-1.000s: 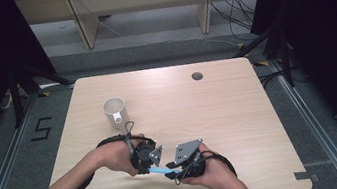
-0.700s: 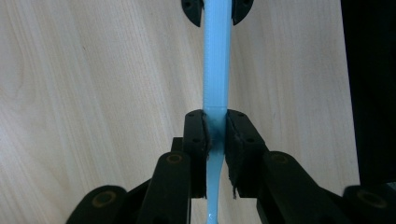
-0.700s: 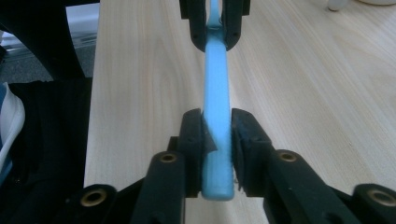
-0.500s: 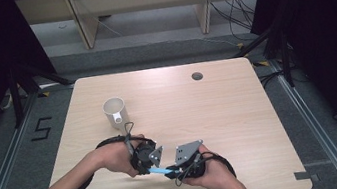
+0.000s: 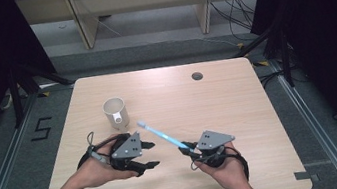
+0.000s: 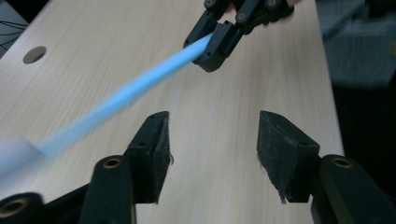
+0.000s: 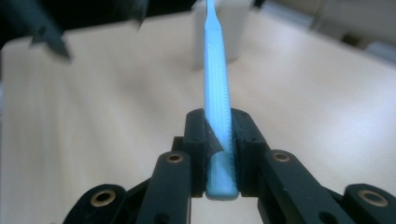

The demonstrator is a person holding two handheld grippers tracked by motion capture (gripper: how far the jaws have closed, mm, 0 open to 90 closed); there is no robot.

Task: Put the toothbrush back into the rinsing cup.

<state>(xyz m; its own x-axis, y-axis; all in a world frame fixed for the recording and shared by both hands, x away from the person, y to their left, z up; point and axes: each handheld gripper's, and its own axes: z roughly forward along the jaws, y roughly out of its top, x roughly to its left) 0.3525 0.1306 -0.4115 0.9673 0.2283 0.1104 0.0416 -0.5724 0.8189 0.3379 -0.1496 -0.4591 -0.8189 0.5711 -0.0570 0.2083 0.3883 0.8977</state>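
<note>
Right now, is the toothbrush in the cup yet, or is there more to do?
Not yet. Done: the hand-over, since the left gripper has just opened and is empty. In hand: the right gripper is shut on the blue toothbrush, held above the table, head pointing toward the white cup. Left: probably putting it in the cup.

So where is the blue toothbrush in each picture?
High view: the blue toothbrush slants up-left at lower middle, its handle end in the right claw.
Left gripper view: it runs as a blurred streak from lower left to the far claw at top.
Right gripper view: it rises up the middle, clamped at its handle end.
Shared landmark: the white cup, pale and blurred at left edge and top middle.
</note>
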